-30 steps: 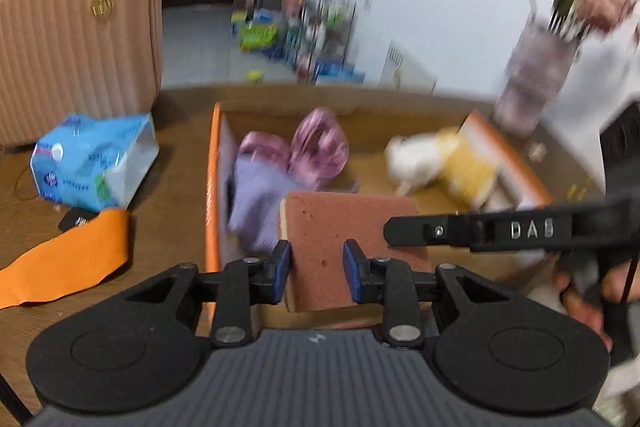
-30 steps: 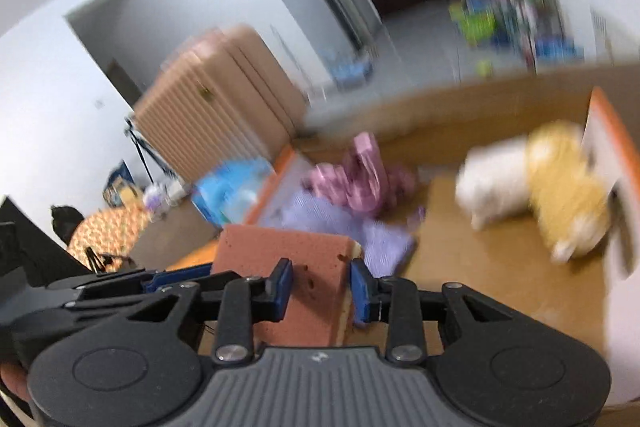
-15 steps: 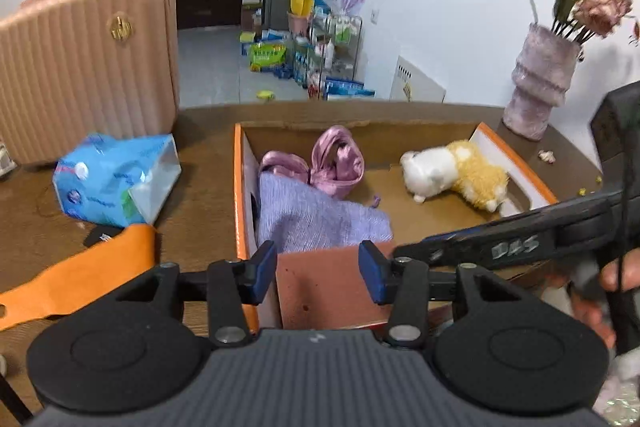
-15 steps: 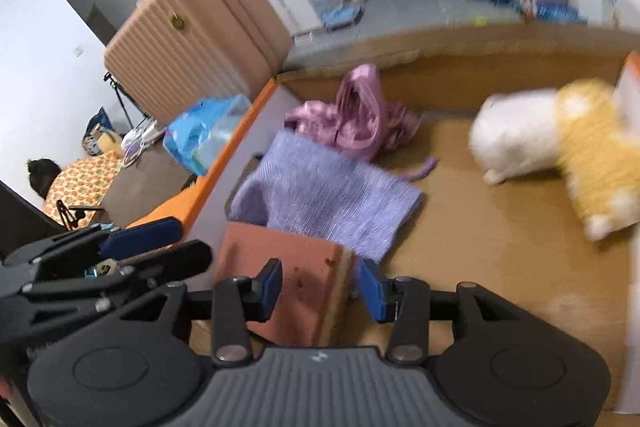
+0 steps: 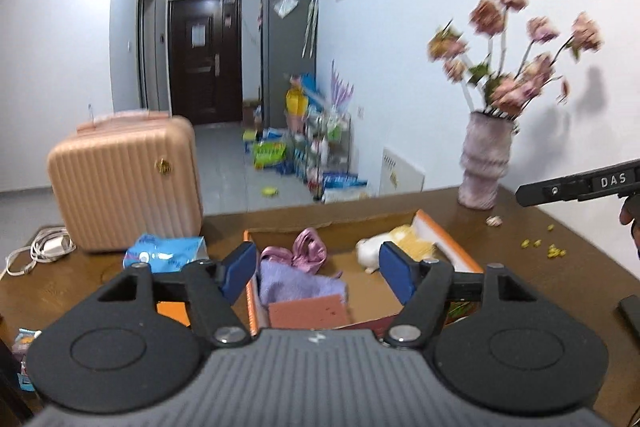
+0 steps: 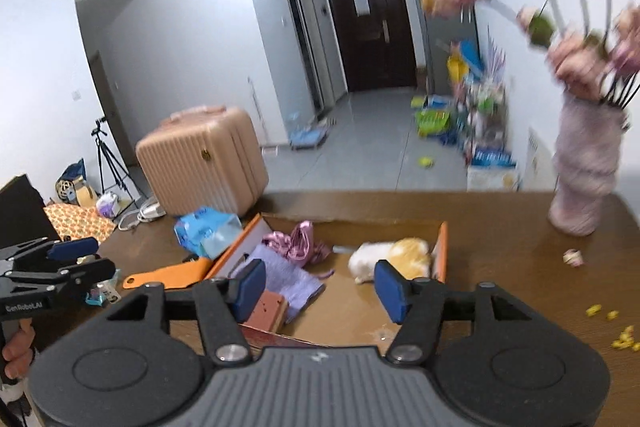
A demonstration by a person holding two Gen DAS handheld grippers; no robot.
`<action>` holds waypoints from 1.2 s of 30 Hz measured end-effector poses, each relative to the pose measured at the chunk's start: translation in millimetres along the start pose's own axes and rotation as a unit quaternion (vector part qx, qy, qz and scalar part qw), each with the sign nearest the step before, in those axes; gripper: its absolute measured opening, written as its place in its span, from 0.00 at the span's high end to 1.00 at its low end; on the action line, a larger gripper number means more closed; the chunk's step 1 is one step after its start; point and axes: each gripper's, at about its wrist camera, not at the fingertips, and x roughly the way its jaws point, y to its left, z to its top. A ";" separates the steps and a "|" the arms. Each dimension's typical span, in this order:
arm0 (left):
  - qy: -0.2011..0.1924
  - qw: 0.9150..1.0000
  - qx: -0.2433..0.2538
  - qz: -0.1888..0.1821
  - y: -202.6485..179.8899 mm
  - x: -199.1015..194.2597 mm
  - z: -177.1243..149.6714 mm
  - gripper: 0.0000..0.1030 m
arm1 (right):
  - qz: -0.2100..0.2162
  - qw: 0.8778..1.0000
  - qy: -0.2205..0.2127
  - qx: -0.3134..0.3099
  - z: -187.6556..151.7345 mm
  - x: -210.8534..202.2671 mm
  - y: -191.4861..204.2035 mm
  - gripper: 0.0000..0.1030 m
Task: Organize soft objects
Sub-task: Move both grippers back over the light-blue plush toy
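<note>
Both tools are opening wide and hold nothing: the left gripper (image 5: 318, 277) and right gripper (image 6: 320, 285) hang above the box (image 5: 448, 247). Inside lie one red sponge (image 5: 308, 313), one purple cloth (image 5: 292, 281), one pink bag (image 5: 308, 253) and one plush toy (image 5: 384, 247) (four soft things). Only the right view shows a tripod (image 6: 106, 155).
</note>
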 end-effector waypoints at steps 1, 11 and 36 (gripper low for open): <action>-0.005 1.000 0.001 -0.001 -4.2 -7.6 0.3 0.31 | 0.000 1.000 -0.003 -0.002 -1.4 -7.3 1.5 0.40; -0.046 0.999 -0.018 -0.016 -37.6 -79.3 -61.6 0.25 | 0.006 0.996 -0.053 -0.067 -82.8 -66.6 32.2 0.31; 0.059 0.996 -0.068 -0.010 -13.2 35.6 -124.0 0.22 | 0.107 0.994 0.037 0.002 -188.6 53.7 71.3 0.28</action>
